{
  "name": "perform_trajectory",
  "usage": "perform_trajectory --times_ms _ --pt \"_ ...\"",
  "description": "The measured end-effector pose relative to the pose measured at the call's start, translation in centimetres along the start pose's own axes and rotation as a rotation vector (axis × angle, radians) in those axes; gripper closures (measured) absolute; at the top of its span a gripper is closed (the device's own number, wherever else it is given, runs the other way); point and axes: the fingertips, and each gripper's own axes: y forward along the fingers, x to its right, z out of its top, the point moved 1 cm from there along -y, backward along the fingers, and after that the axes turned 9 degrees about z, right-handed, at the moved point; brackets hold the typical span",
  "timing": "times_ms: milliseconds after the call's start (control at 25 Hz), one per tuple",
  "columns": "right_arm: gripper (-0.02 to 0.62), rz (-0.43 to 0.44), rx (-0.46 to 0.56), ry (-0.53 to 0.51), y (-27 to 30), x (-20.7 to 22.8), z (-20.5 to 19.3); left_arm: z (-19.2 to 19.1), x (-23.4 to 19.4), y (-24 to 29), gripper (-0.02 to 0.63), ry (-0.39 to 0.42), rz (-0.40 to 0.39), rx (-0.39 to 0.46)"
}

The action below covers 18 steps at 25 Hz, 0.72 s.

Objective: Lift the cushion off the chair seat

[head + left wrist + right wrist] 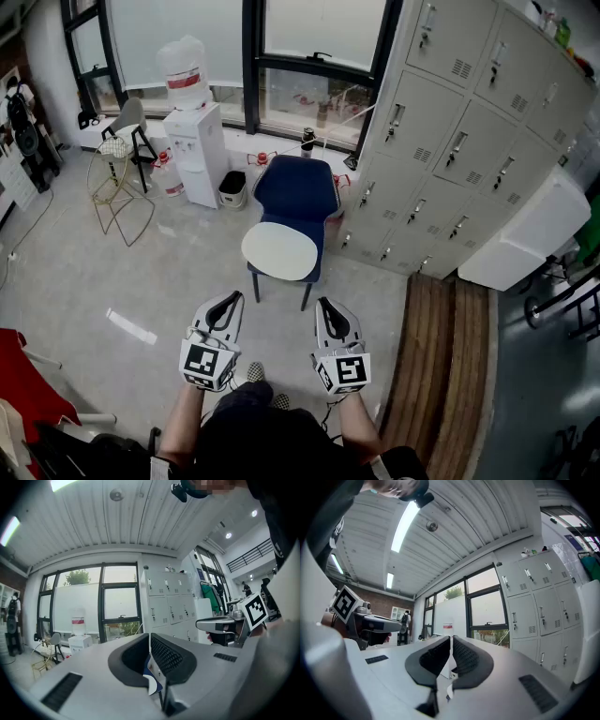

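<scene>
I see a pale floor [75,272] spread across the room, with a bank of grey lockers [450,141] along the right wall and tall windows [319,37] at the far end. A wooden bench [441,366] runs along the foot of the lockers on my near right. Below the windows a blue chair [298,192] faces me, and a water dispenser [197,150] stands to its left.

The cushion [279,251], round and white, lies flat on the chair seat, covering its front part. Both tools are well short of it, over the floor on my side of the chair.

My left gripper [225,305] is held level, its jaws pressed together with nothing between them. My right gripper [323,302] sits beside it, also level, its jaws closed and empty. Each points toward the chair.
</scene>
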Motion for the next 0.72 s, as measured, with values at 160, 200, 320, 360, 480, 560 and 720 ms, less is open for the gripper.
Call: perform_trajectory --times_ms 160,200,320,360,480,560,720 --pt "0.554 -0.002 0.009 0.005 0.3 0.2 -0.1 -0.1 -0.4 0.1 0.58 -0.004 0.01 0.004" --pt "0.554 -0.001 0.012 0.011 0.3 0.2 -0.2 -0.2 -0.5 0.1 0.58 -0.006 0.014 0.002" --pt "0.554 0.002 0.012 0.015 0.5 0.3 -0.2 -0.3 -0.8 0.3 0.58 -0.01 0.023 0.0" --pt "0.554 0.0 0.007 0.01 0.6 0.4 -0.4 -0.3 -0.8 0.5 0.58 -0.011 0.022 -0.001" --pt "0.554 0.001 -0.01 0.008 0.9 0.7 -0.9 -0.4 -0.6 1.1 0.58 -0.014 0.016 -0.002" --pt "0.554 -0.002 -0.019 -0.001 1.1 0.8 -1.1 -0.3 -0.4 1.5 0.58 -0.012 0.011 -0.002" --pt "0.554 -0.01 -0.029 -0.009 1.9 1.6 -1.5 -0.6 -0.3 3.0 0.58 -0.012 -0.001 -0.011"
